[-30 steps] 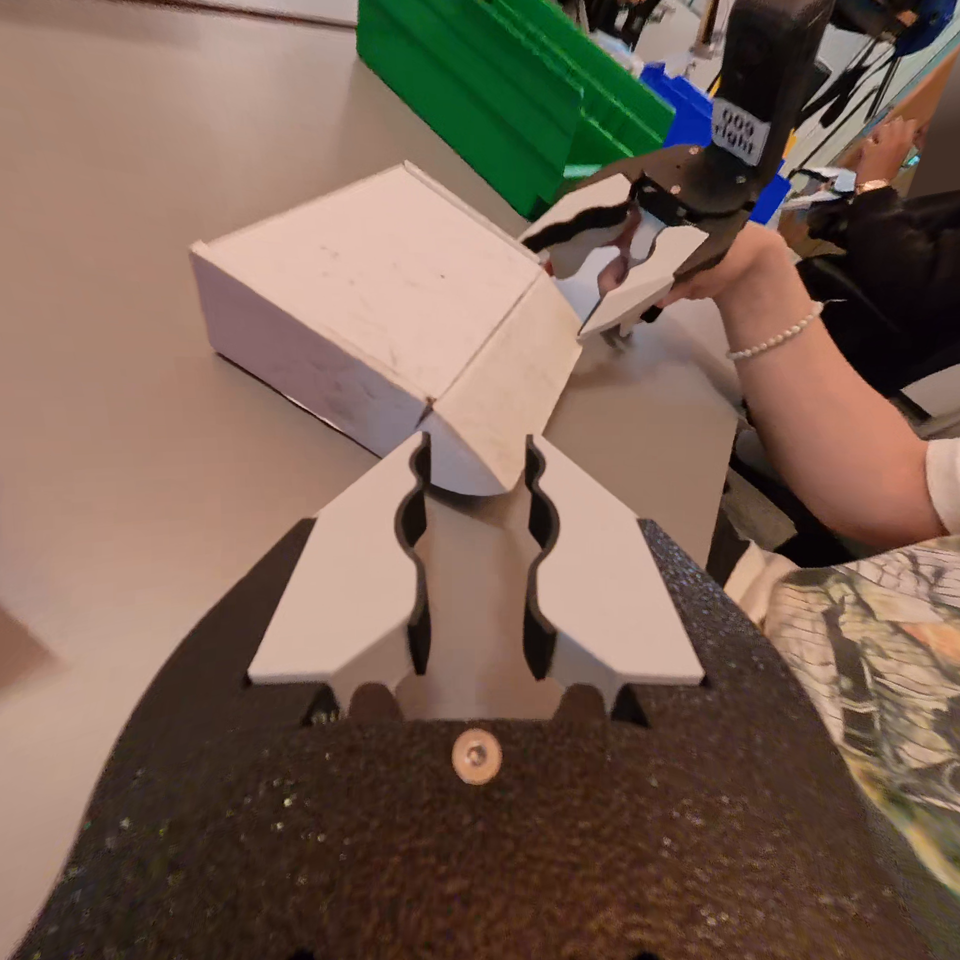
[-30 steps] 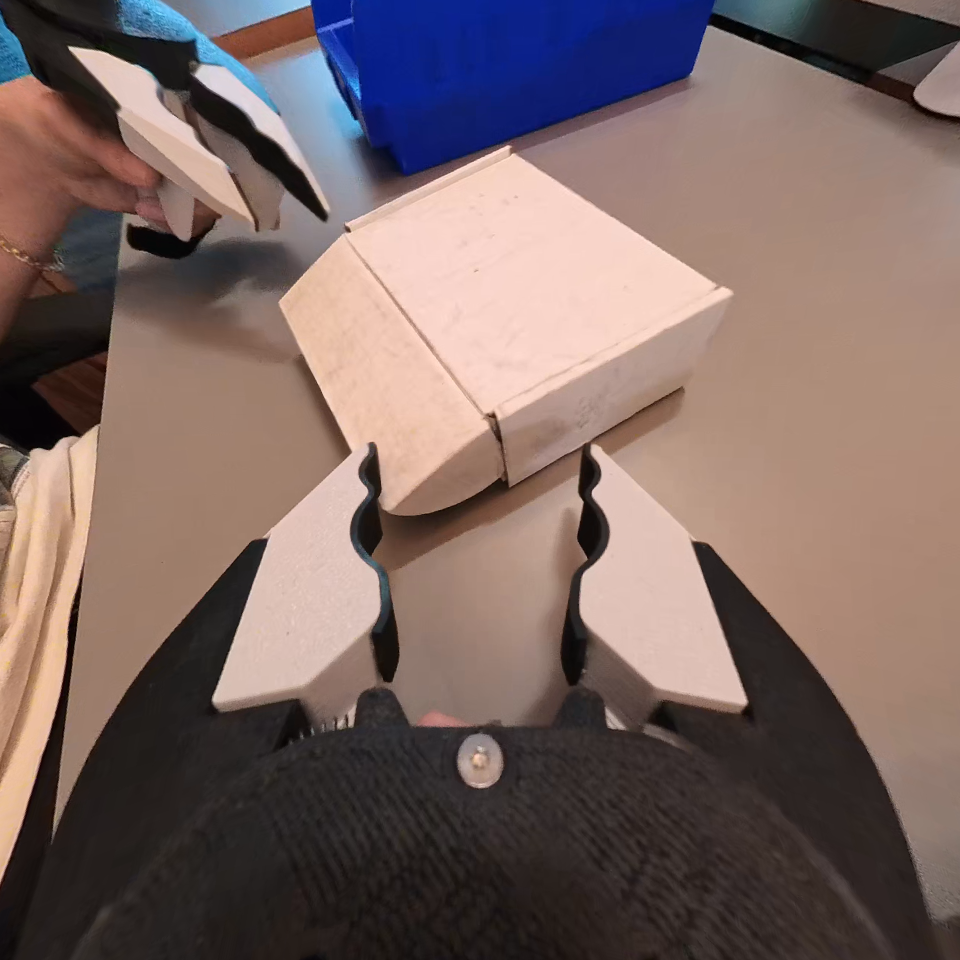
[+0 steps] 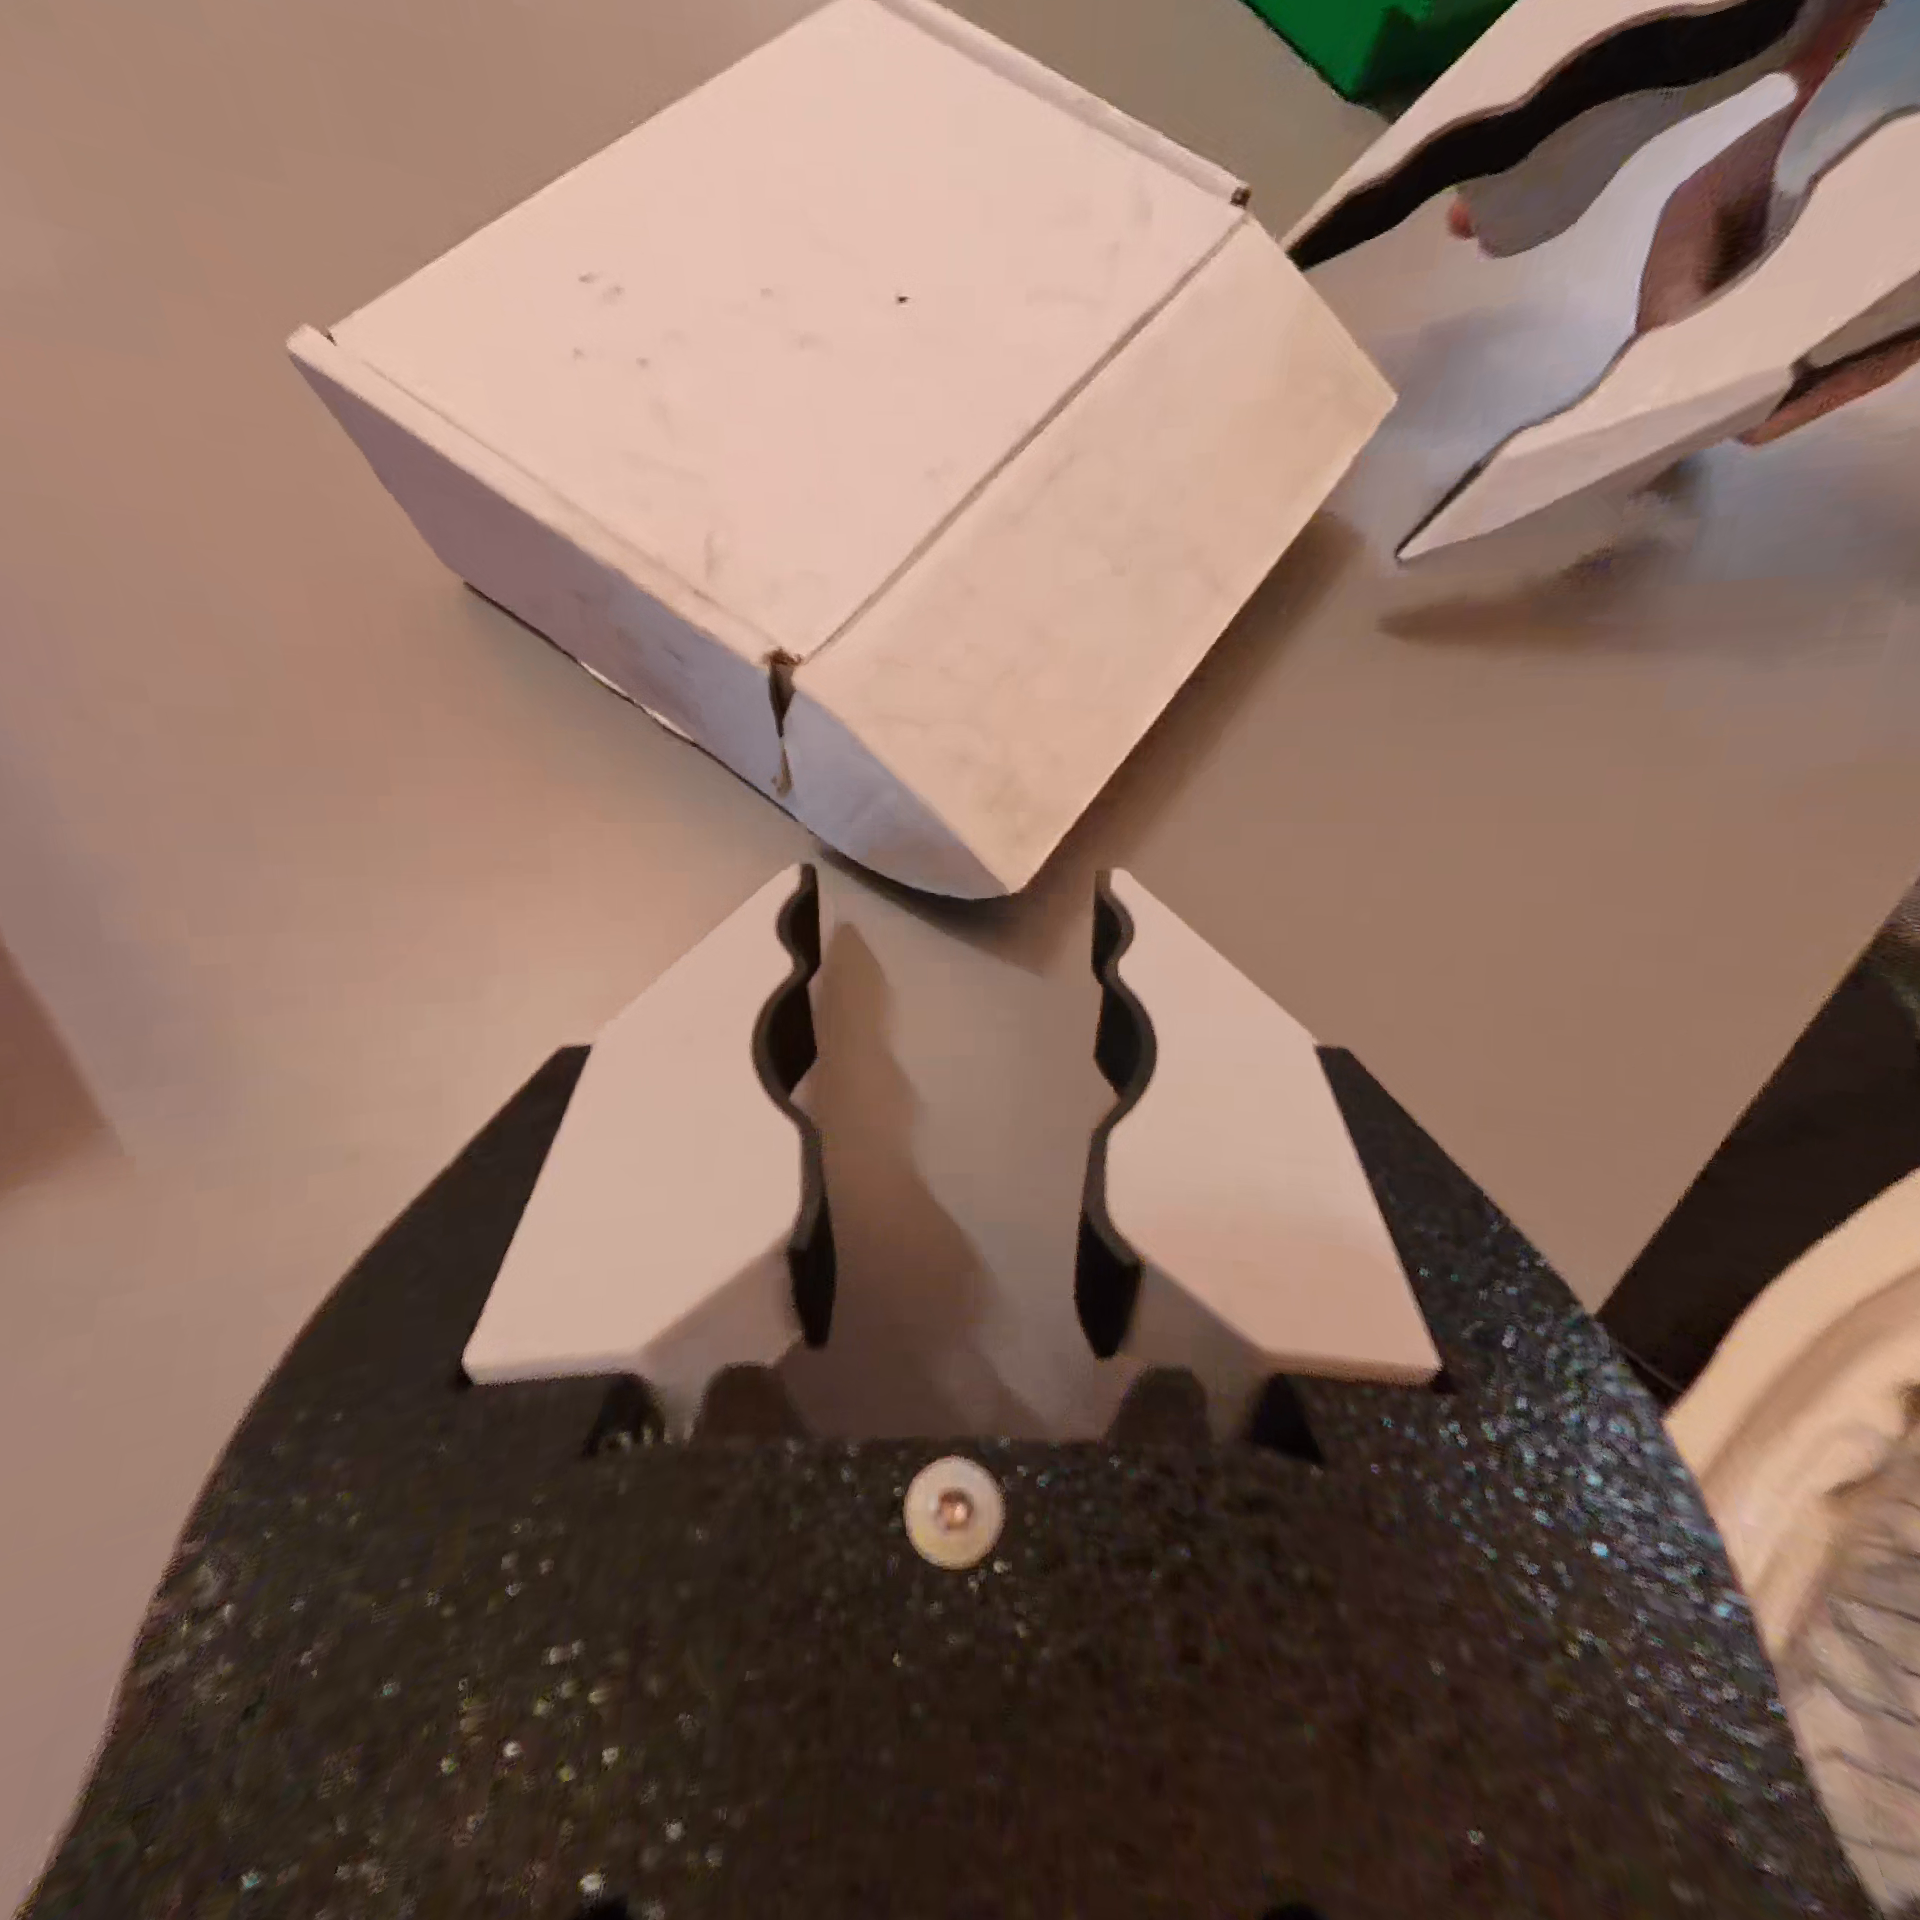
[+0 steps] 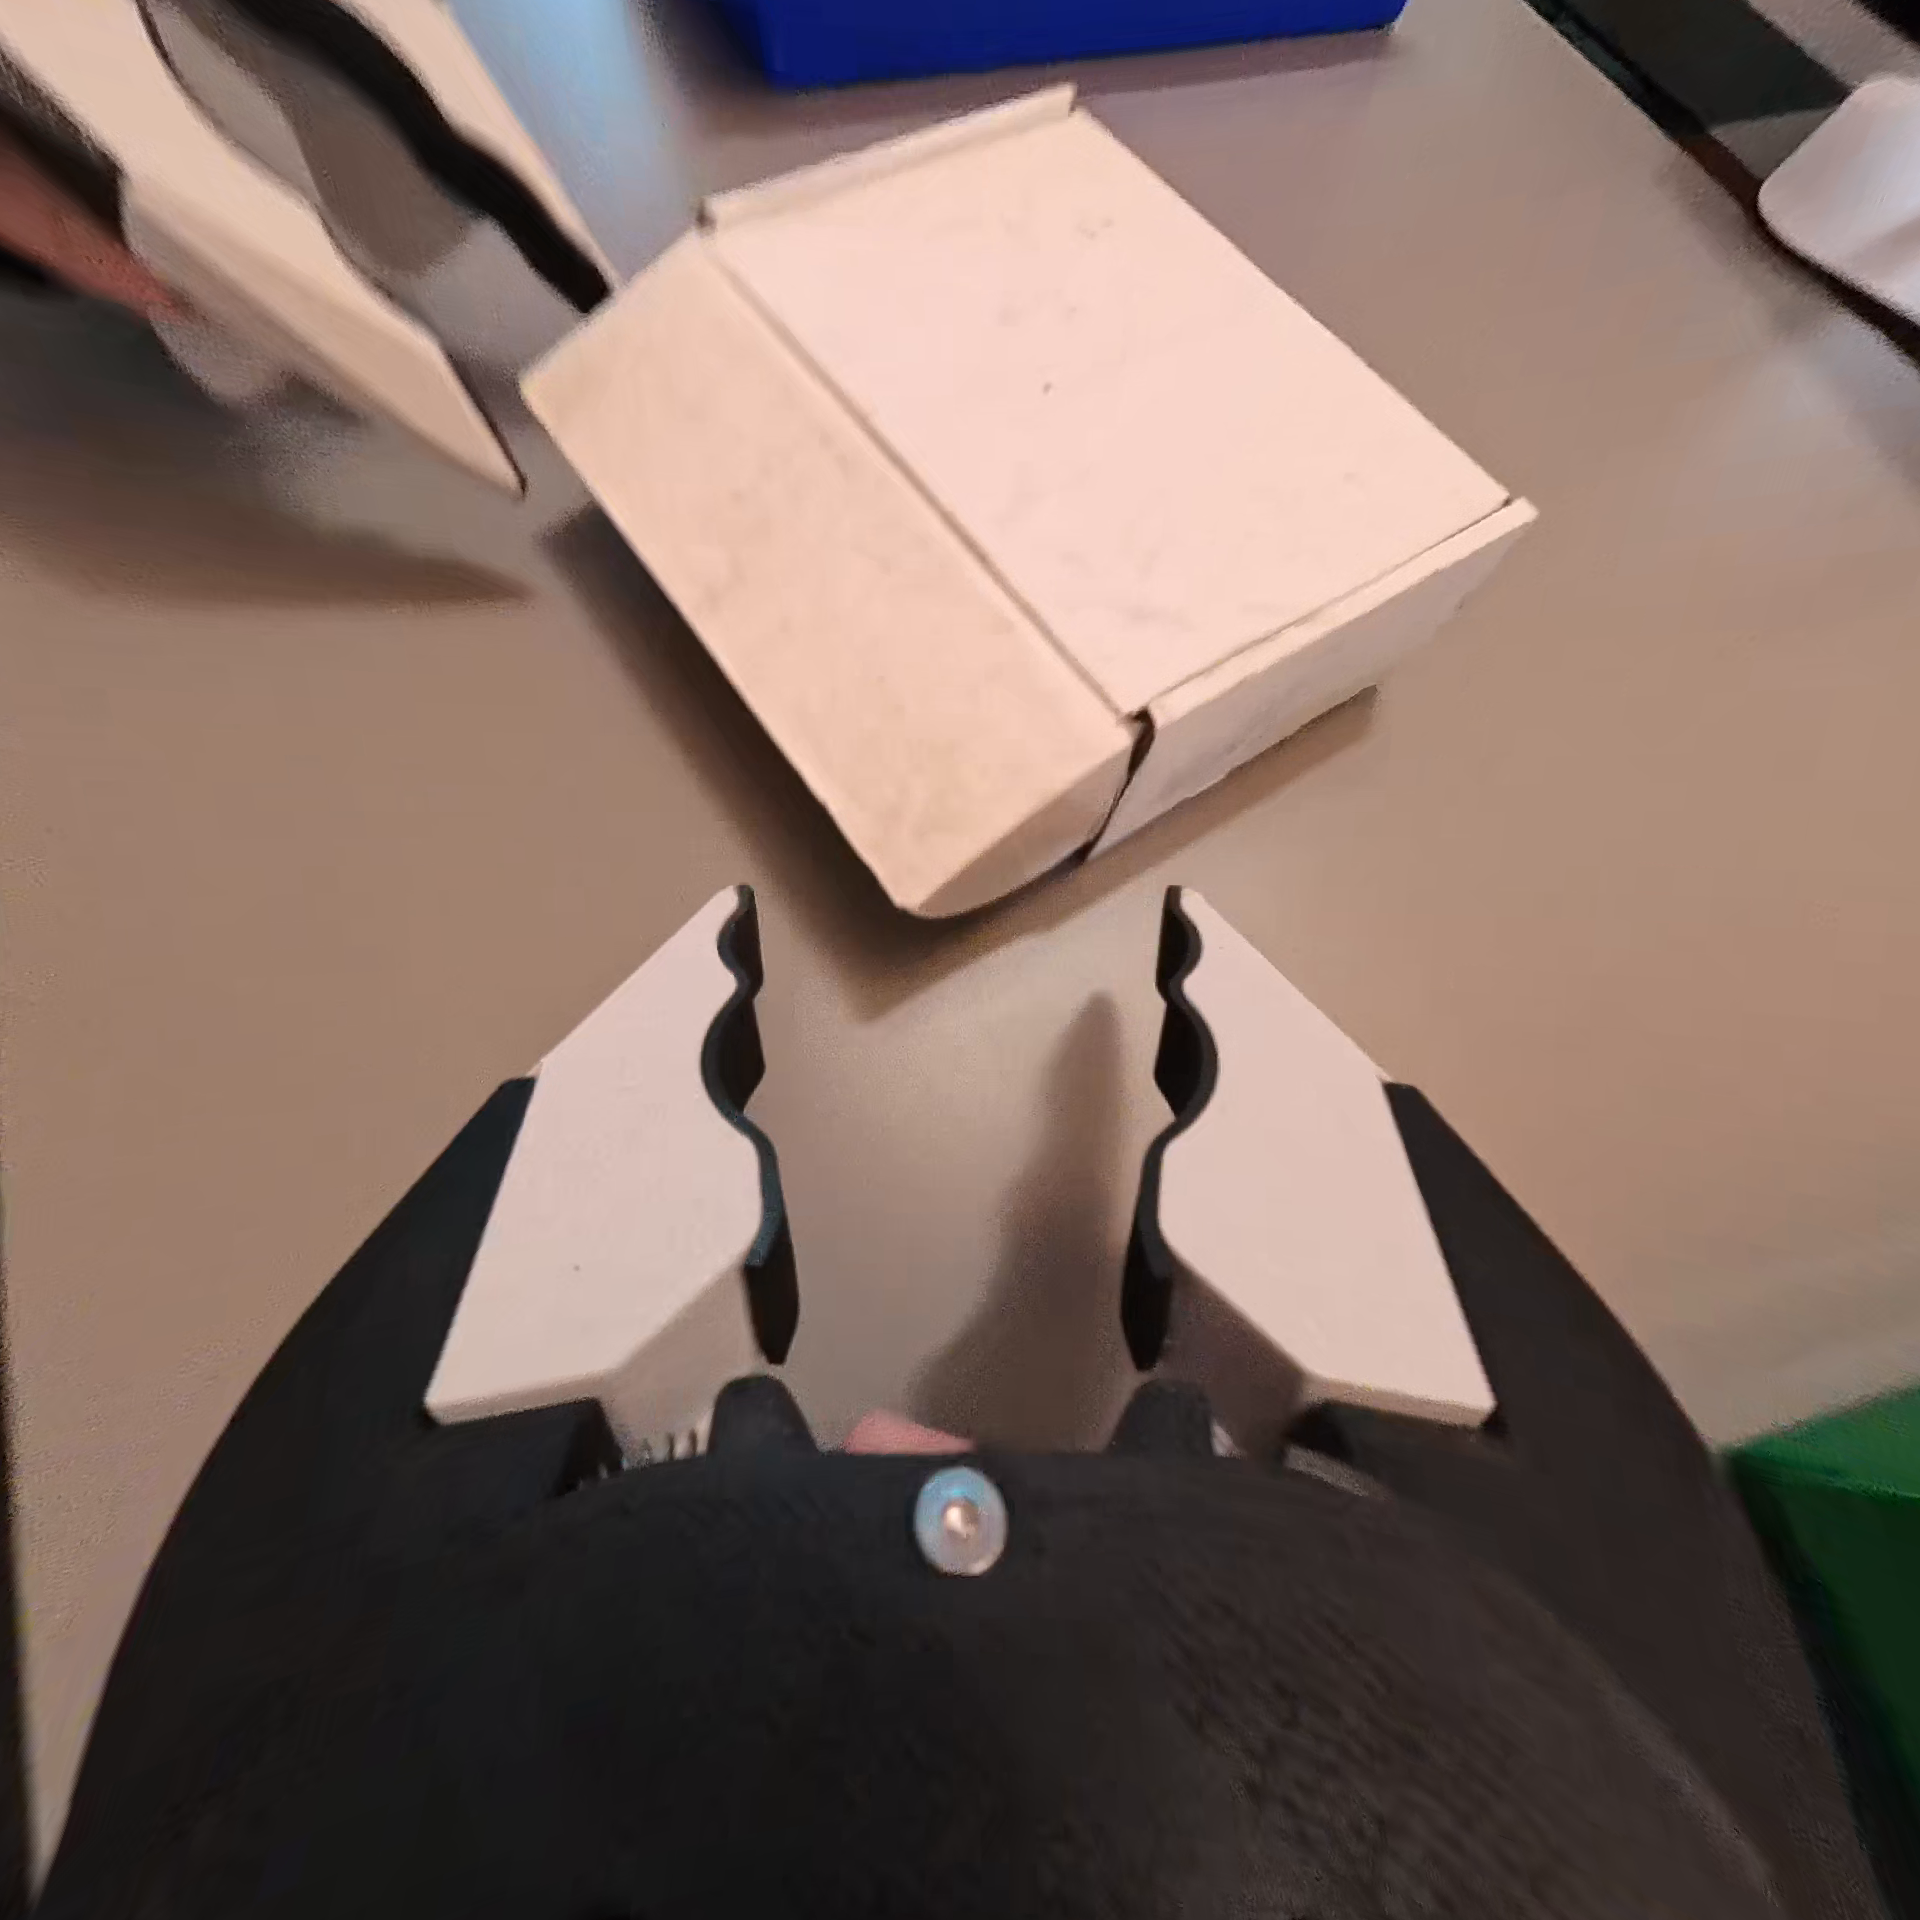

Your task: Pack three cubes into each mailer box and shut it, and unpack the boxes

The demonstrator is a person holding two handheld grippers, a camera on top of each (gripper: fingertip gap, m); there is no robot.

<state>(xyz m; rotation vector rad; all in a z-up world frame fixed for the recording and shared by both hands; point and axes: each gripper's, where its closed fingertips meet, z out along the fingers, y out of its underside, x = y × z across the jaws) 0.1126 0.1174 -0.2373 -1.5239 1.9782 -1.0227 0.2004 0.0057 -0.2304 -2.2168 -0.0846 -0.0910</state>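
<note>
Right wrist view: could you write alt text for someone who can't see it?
A closed white mailer box lies on a grey table, just beyond the open right gripper. The left gripper hovers beside the box, blurred.

1 white cardboard box (image 3: pixel 831 416) lies shut just ahead of the fingertips. 2 grippers show, the left gripper (image 3: pixel 956 914) and the right gripper (image 4: pixel 956 914), 2 fingers each. 1 blue bin (image 4: pixel 1039 31) sits beyond the box, 1 green bin (image 4: pixel 1849 1538) beside the right gripper.
</note>
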